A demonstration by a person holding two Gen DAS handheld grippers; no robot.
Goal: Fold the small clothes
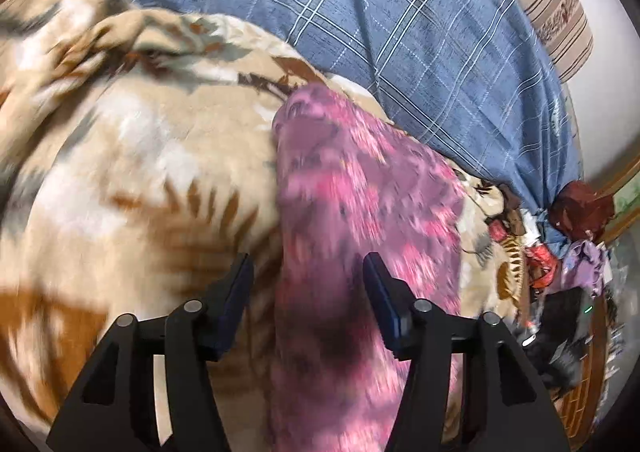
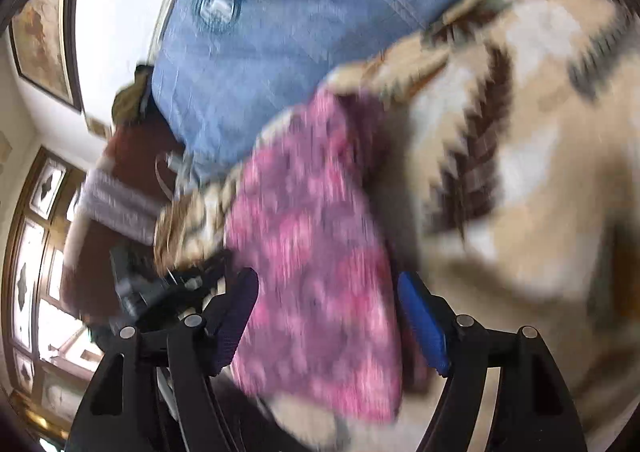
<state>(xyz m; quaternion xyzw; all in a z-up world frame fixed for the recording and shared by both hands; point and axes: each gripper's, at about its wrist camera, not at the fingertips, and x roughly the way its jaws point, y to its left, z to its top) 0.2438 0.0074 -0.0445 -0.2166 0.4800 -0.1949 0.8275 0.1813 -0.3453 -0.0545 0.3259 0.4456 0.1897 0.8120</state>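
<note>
Pink-and-purple patterned cloth (image 1: 352,212) lies centre-frame on beige leaf-print blanket (image 1: 132,180); left gripper (image 1: 308,272) and right gripper (image 2: 328,288) both released, straddling it.

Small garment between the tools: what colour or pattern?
Mottled pink and purple garment; clearest in the left wrist view.

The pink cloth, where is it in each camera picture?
Left wrist view: the pink cloth runs from the middle down to the bottom edge, between the open left gripper fingers.
Right wrist view: the pink cloth lies in the middle, between the open right gripper fingers.
Shared landmark: the blue checked cover behind it.
</note>
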